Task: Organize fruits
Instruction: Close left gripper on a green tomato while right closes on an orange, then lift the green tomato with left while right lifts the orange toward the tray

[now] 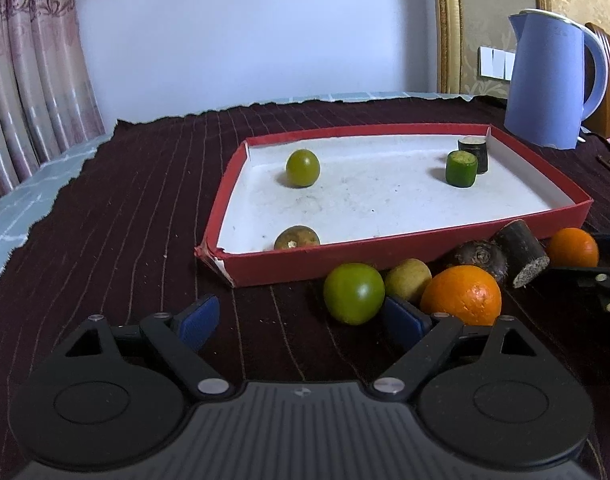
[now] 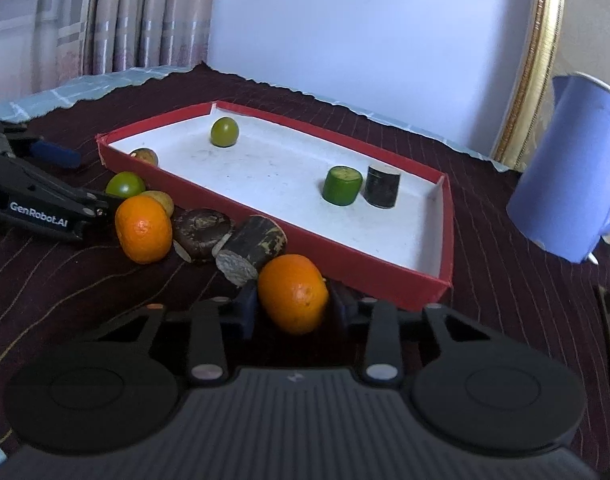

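Observation:
A red tray (image 1: 405, 258) (image 2: 337, 276) with a white floor holds a green round fruit (image 1: 303, 168) (image 2: 224, 131), a brownish fruit (image 1: 297, 238), a green cut piece (image 1: 461, 169) (image 2: 342, 185) and a dark cut piece (image 2: 381, 186). In front of it lie a green fruit (image 1: 353, 293), a yellowish fruit (image 1: 408, 279), an orange (image 1: 461, 295) (image 2: 143, 229), a dark round fruit (image 1: 481, 259) and a dark cane piece (image 1: 523, 252) (image 2: 251, 249). My left gripper (image 1: 301, 322) is open, its right finger beside the green fruit. My right gripper (image 2: 293, 306) is shut on a second orange (image 2: 293, 292).
A blue kettle (image 1: 553, 80) (image 2: 573, 184) stands right of the tray. The dark striped cloth (image 1: 125, 208) covers the table, ending at a pale edge toward the curtain (image 1: 29, 64) on the left.

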Tool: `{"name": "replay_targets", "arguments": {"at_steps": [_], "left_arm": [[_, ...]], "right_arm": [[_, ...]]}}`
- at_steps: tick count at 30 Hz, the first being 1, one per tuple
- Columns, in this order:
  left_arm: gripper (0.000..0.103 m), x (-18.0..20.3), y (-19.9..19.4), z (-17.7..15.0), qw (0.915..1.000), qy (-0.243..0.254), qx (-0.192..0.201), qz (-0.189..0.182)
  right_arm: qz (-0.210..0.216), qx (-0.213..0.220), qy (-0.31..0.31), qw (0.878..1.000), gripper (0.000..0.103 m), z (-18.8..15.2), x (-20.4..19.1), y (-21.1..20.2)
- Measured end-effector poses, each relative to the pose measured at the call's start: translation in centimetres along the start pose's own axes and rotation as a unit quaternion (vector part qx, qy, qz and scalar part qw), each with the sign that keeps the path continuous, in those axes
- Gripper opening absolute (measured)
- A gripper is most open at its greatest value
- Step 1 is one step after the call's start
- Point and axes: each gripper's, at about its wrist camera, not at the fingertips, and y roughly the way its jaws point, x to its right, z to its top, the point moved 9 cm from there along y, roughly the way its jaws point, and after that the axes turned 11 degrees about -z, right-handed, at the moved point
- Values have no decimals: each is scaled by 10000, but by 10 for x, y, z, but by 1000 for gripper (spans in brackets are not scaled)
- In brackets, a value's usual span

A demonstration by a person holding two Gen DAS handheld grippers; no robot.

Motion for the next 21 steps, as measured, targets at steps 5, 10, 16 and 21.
{"name": "replay_targets", "arguments": {"at_steps": [5, 10, 16, 21], "left_arm": [[73, 3, 6, 2, 9996, -144, -114, -226], [50, 13, 10, 6, 9988, -196, -136, -422], [33, 21, 11, 7, 9983, -216, -51, -531], [32, 17, 8, 6, 9978, -359, -51, -564]], "right_arm": [[-236, 25, 412, 9989, 35, -5, 15, -4], [-262, 24, 573, 9980, 34, -9, 19, -2], [-243, 45, 649, 9976, 34, -11, 19, -3], [-286, 62, 686, 9972, 34, -11, 20, -4]]}}
